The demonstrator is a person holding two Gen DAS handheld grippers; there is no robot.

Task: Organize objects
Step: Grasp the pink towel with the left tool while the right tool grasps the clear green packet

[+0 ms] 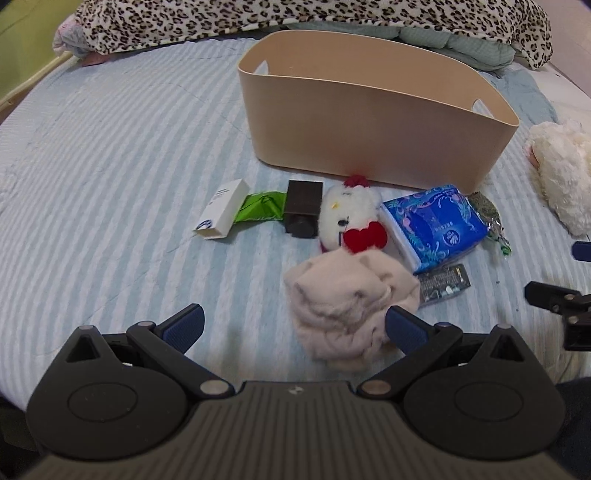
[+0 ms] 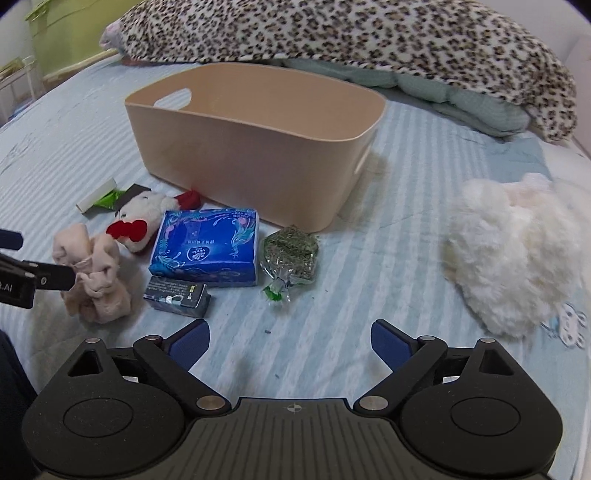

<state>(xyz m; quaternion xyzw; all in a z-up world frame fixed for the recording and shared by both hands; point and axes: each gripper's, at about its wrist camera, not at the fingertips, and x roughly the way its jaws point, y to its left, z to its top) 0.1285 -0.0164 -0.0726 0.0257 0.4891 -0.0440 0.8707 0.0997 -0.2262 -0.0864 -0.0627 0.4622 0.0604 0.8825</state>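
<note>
A beige bin (image 1: 369, 136) (image 2: 255, 147) stands on the striped bed. In front of it lie a white box (image 1: 221, 212), a green packet (image 1: 260, 208), a dark box (image 1: 303, 214), a white plush with red bow (image 1: 351, 218) (image 2: 142, 218), a blue tissue pack (image 1: 434, 225) (image 2: 207, 249), a herb bag (image 2: 291, 254), a small dark packet (image 2: 177, 295) and a beige cloth (image 1: 347, 310) (image 2: 96, 280). My left gripper (image 1: 295, 325) is open, its right finger beside the cloth. My right gripper (image 2: 290, 339) is open and empty over bare sheet.
A fluffy white plush (image 2: 517, 258) (image 1: 561, 173) lies to the right. A leopard-print blanket (image 2: 351, 33) and green quilt (image 2: 461, 99) are piled behind the bin. The left gripper's fingers (image 2: 51, 277) show at the left edge of the right wrist view.
</note>
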